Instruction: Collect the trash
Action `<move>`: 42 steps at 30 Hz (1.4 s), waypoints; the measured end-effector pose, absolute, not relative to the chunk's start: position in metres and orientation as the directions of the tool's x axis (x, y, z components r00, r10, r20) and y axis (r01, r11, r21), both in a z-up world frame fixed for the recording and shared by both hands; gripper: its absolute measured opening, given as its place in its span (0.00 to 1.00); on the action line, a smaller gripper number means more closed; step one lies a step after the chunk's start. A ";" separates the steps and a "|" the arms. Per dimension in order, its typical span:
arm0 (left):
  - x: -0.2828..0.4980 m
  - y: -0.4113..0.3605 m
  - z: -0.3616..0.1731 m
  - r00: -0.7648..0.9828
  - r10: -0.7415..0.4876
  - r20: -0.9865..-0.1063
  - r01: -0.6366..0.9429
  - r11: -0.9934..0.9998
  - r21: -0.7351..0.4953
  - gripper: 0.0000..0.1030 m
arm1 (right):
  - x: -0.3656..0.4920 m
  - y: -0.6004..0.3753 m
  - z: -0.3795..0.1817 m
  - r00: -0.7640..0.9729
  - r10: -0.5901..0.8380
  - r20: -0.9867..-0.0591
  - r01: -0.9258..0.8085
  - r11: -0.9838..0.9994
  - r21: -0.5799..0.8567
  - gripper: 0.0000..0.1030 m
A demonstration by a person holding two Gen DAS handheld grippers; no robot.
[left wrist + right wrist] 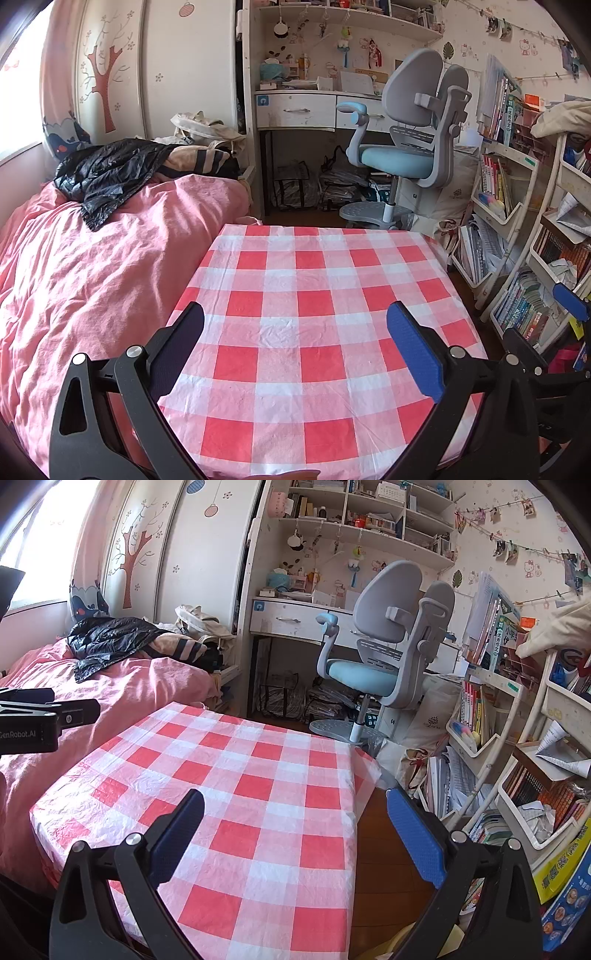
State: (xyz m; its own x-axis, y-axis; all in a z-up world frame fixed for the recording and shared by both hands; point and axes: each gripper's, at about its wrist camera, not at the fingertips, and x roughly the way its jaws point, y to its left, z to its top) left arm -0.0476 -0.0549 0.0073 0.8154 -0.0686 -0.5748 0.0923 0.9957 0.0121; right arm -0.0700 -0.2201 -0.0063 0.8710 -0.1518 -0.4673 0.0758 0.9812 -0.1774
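Observation:
A crumpled black plastic bag [107, 173] lies on the pink bed, at the far left in both views [107, 638]. The table [314, 295] with its red-and-white checked cloth sits right below both grippers and nothing lies on it. My left gripper [295, 314] hovers over the table's near half, open, with nothing between its fingers. My right gripper [295, 801] is open too, over the table's right edge [351, 812] and the wooden floor. Part of the left gripper's black body [37, 720] shows at the left of the right wrist view.
The pink duvet [92, 277] borders the table on the left. Beyond the table stand a grey-blue desk chair [402, 155] and a white desk [295, 107]. White shelves [517, 775] crammed with books and crumpled paper [535, 816] line the right side. Bags sit under the desk.

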 end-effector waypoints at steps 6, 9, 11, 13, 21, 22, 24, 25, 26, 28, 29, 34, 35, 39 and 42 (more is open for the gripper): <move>-0.048 -0.055 0.008 0.815 -0.068 -0.575 0.092 0.996 0.012 0.93 | -0.070 -0.220 -0.006 0.870 -0.152 -0.468 0.076 0.981 -0.177 0.93; -0.048 -0.054 0.008 0.816 -0.067 -0.574 0.092 0.996 0.014 0.93 | -0.070 -0.220 -0.006 0.870 -0.152 -0.468 0.076 0.981 -0.177 0.93; -0.048 -0.055 0.008 0.816 -0.068 -0.574 0.092 0.996 0.013 0.93 | -0.070 -0.220 -0.006 0.871 -0.152 -0.468 0.076 0.981 -0.178 0.92; -0.048 -0.055 0.008 0.816 -0.068 -0.574 0.092 0.996 0.013 0.93 | -0.070 -0.220 -0.006 0.870 -0.152 -0.468 0.076 0.981 -0.177 0.92; -0.048 -0.056 0.008 0.816 -0.067 -0.574 0.092 0.996 0.015 0.93 | -0.070 -0.220 -0.006 0.870 -0.152 -0.468 0.076 0.981 -0.178 0.92; -0.047 -0.055 0.007 0.816 -0.066 -0.574 0.092 0.996 0.016 0.93 | -0.070 -0.220 -0.006 0.871 -0.152 -0.468 0.075 0.981 -0.178 0.92; -0.047 -0.055 0.007 0.815 -0.066 -0.575 0.092 0.996 0.016 0.93 | -0.070 -0.220 -0.006 0.870 -0.152 -0.469 0.075 0.981 -0.178 0.92; -0.047 -0.056 0.008 0.816 -0.066 -0.575 0.092 0.996 0.016 0.93 | -0.070 -0.219 -0.007 0.870 -0.152 -0.469 0.076 0.981 -0.178 0.92; -0.047 -0.056 0.008 0.816 -0.066 -0.575 0.092 0.996 0.016 0.93 | -0.070 -0.219 -0.006 0.870 -0.153 -0.468 0.076 0.981 -0.178 0.92; -0.048 -0.056 0.008 0.816 -0.066 -0.574 0.092 0.996 0.017 0.93 | -0.070 -0.219 -0.007 0.871 -0.153 -0.468 0.076 0.981 -0.178 0.92; -0.048 -0.056 0.008 0.816 -0.066 -0.574 0.092 0.996 0.017 0.93 | -0.070 -0.220 -0.006 0.870 -0.152 -0.469 0.076 0.981 -0.178 0.92; -0.048 -0.057 0.008 0.816 -0.065 -0.574 0.091 0.996 0.017 0.93 | -0.070 -0.220 -0.006 0.870 -0.153 -0.468 0.076 0.981 -0.178 0.93; -0.047 -0.057 0.007 0.816 -0.065 -0.574 0.091 0.996 0.017 0.93 | -0.070 -0.220 -0.006 0.870 -0.153 -0.468 0.076 0.981 -0.178 0.92; -0.047 -0.056 0.007 0.817 -0.063 -0.574 0.091 0.996 0.019 0.93 | -0.070 -0.220 -0.006 0.870 -0.153 -0.468 0.076 0.981 -0.179 0.92; -0.047 -0.057 0.008 0.817 -0.064 -0.574 0.091 0.996 0.018 0.93 | -0.070 -0.220 -0.006 0.870 -0.153 -0.468 0.076 0.981 -0.178 0.93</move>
